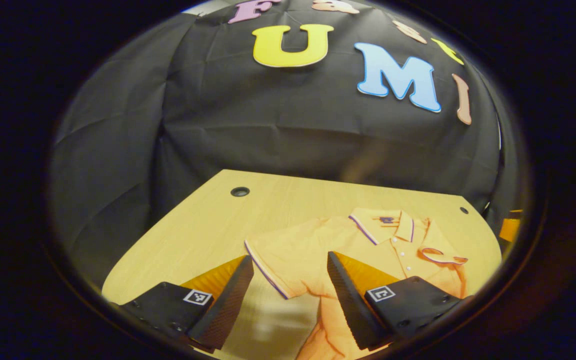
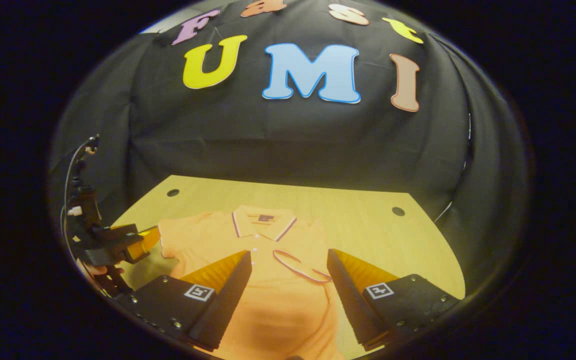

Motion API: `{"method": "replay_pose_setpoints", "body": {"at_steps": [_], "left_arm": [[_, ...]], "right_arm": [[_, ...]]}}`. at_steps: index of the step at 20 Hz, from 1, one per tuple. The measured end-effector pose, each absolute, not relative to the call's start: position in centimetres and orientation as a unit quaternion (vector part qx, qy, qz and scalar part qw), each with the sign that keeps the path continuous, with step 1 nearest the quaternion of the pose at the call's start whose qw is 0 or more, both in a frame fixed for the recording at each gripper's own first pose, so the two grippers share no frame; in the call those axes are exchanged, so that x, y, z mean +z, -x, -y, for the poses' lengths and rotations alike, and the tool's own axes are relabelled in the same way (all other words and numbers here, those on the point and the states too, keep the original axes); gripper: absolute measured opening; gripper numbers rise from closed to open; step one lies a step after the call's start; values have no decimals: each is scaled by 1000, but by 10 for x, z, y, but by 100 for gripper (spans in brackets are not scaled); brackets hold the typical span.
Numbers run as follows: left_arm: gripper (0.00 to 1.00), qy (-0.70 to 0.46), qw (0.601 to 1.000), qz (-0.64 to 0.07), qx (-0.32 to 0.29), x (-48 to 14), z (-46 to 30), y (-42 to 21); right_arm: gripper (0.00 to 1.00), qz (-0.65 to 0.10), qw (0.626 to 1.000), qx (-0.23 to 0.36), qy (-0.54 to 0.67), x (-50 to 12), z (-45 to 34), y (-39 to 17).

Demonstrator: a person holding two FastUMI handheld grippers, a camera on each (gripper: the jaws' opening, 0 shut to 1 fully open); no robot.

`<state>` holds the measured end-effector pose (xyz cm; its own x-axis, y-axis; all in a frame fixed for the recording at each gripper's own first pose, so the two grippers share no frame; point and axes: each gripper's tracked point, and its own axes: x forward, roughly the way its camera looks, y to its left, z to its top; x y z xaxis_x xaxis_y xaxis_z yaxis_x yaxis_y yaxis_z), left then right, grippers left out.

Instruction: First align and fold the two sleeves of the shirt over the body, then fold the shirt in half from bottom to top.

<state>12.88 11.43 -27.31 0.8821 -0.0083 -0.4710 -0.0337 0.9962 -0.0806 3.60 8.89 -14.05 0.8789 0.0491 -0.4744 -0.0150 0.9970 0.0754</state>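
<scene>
An orange polo shirt (image 2: 268, 280) is laid flat on the table (image 2: 358, 225), collar (image 2: 264, 223) toward the booth wall, its button placket facing up. The fabric is soft and lightly creased, with dark piping along the collar and cuffs. One sleeve (image 2: 300, 266) is folded over the chest — its piped cuff forms a curved loop there; the other sleeve (image 1: 278, 255) is spread out sideways on the table. The table is a pale wood-grain board with a rounded corner and two round cable holes (image 2: 398, 211). The right claw (image 2: 288, 280) is held wide open above the shirt body, gripping nothing. The left claw (image 1: 288, 285) is likewise spread wide, empty, over the spread sleeve — its ribbed fingers (image 1: 348, 300) apart.
</scene>
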Motion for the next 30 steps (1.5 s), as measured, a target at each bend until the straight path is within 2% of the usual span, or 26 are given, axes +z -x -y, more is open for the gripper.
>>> {"method": "replay_pose_setpoints", "body": {"at_steps": [5,6,9,12,17,19,23,24,26,28,30], "left_arm": [[99,35,965,-258,23,-299,-134,-168],[95,34,963,-264,29,-305,-138,-173],[99,40,955,-291,42,-330,-151,-189],[97,40,949,-308,47,-351,-159,-204],[95,23,948,-316,28,-362,-153,-219],[99,21,946,-323,26,-365,-148,-218],[99,11,946,-325,14,-367,-143,-222],[92,8,945,-327,10,-367,-139,-223],[71,7,945,-327,4,-367,-135,-224],[43,11,946,-323,11,-367,-134,-226],[27,6,946,-325,12,-366,-135,-224]], "right_arm": [[94,-240,969,19,-56,-123,-97,-12],[94,-240,969,18,-58,-120,-96,-8],[94,-233,971,4,-58,-109,-88,2],[94,-239,969,1,-65,-106,-90,11],[94,-242,968,10,-60,-101,-101,16],[94,-239,969,8,-69,-99,-102,20],[94,-236,968,-2,-83,-98,-101,25],[94,-237,968,-2,-87,-99,-103,26],[94,-240,966,3,-92,-100,-107,27],[94,-239,967,7,-92,-101,-105,29],[94,-237,967,7,-91,-101,-102,30]]}}
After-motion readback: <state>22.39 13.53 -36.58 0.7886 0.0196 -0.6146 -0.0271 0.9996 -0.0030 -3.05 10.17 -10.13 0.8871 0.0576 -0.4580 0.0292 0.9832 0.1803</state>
